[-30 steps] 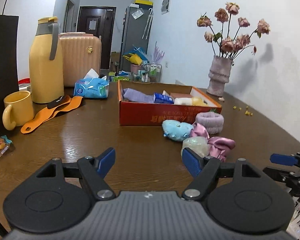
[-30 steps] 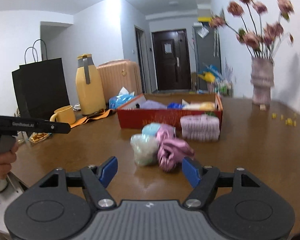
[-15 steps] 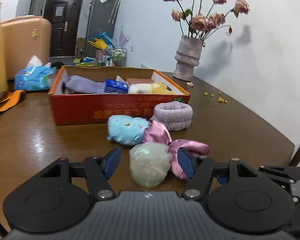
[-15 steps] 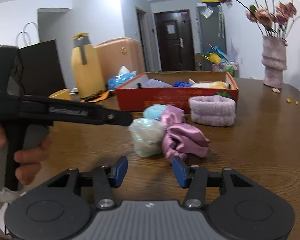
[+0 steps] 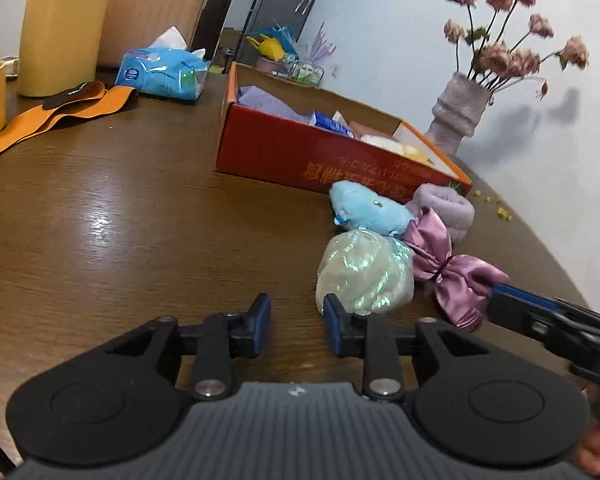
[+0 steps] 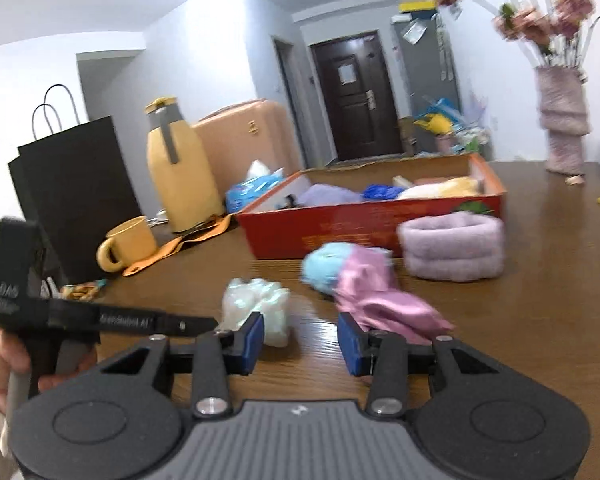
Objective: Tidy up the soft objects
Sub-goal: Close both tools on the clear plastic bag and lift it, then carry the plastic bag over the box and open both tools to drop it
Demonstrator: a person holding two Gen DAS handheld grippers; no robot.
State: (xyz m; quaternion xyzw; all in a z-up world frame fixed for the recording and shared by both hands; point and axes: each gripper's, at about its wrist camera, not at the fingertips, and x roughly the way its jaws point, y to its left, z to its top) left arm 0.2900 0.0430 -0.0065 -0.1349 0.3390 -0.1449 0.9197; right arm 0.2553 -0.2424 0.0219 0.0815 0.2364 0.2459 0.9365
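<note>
A pale green shimmering ball lies on the brown table, just ahead of and right of my left gripper. Its jaws are closing with only bare table between them. A pink satin bow, a blue plush and a lilac fluffy band lie beside the red box. My right gripper is low over the table, jaws closing on nothing. The ball sits behind its left finger and the bow behind its right finger.
The red box holds several soft items. A yellow flask, yellow mug, orange strap, tissue pack and black paper bag stand at the left. A vase of dried flowers is at the back right.
Both pairs of jaws have narrowed. The left gripper dropped, rolled and shifted, so the green ball went from between its fingers to their right. The right gripper came closer to the ball and bow.
</note>
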